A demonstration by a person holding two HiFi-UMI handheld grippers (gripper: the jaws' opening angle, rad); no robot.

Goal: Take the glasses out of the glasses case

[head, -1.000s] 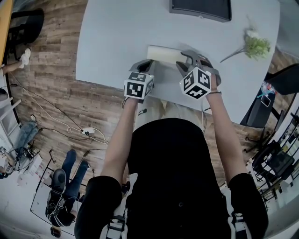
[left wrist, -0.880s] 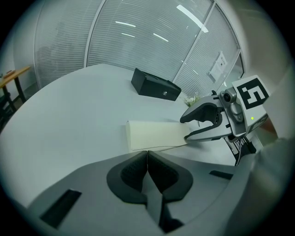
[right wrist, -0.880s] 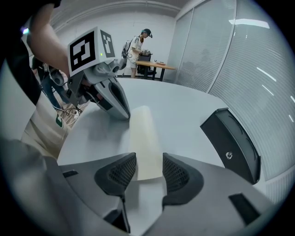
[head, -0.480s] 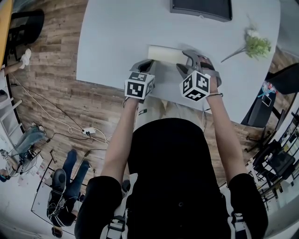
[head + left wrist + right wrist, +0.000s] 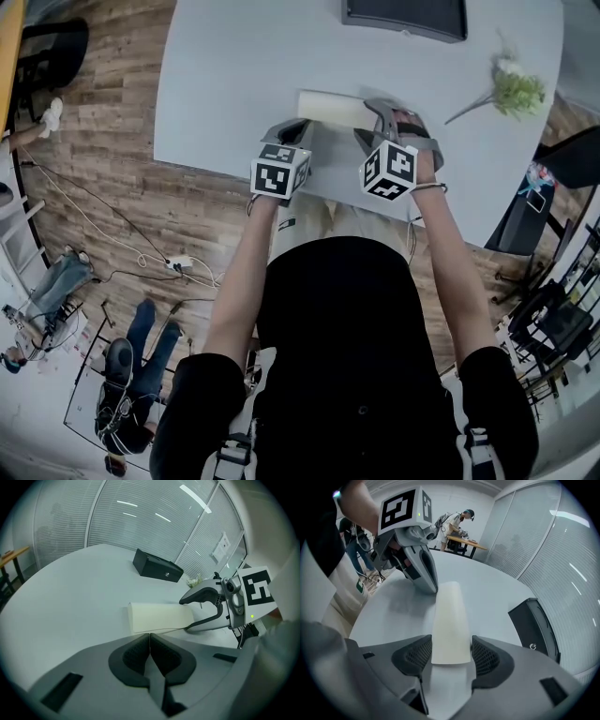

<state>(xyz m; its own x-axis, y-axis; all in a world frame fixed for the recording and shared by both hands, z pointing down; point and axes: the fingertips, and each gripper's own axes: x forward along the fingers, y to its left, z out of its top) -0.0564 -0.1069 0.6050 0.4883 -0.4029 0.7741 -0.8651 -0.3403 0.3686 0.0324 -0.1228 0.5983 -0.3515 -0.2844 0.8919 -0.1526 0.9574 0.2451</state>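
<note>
**Inspector:** Head view, findings?

**Assistant:** The cream glasses case (image 5: 330, 108) lies shut on the grey table (image 5: 225, 84), its long axis running 9 to 3 o'clock. The left gripper (image 5: 292, 129) sits at its 7 o'clock corner. The right gripper (image 5: 378, 120) is at its 3 o'clock end. No glasses are visible.

**Inspector:** Left gripper view?

**Assistant:** The jaws are pressed together with nothing between them. The case lies just beyond at 12 o'clock, broadside, apart from the pads. A seam shows along its near edge. A black box (image 5: 157, 571) stands well behind.

**Inspector:** Right gripper view?

**Assistant:** The jaws are opening, at a wide spread. The near end of the case stands between them, with its long axis running 6 to 12 o'clock, straight away from the jaws. A sliver of gap shows at the 3 o'clock pad, so I judge there is no clamp. The left gripper's tip rests beside the far end at 11 o'clock.

**Inspector:** Governing relation?

**Assistant:** The right gripper straddles the case end-on and is the nearer one. The left faces the seam side, so it is likely the one to lift the lid.
</note>
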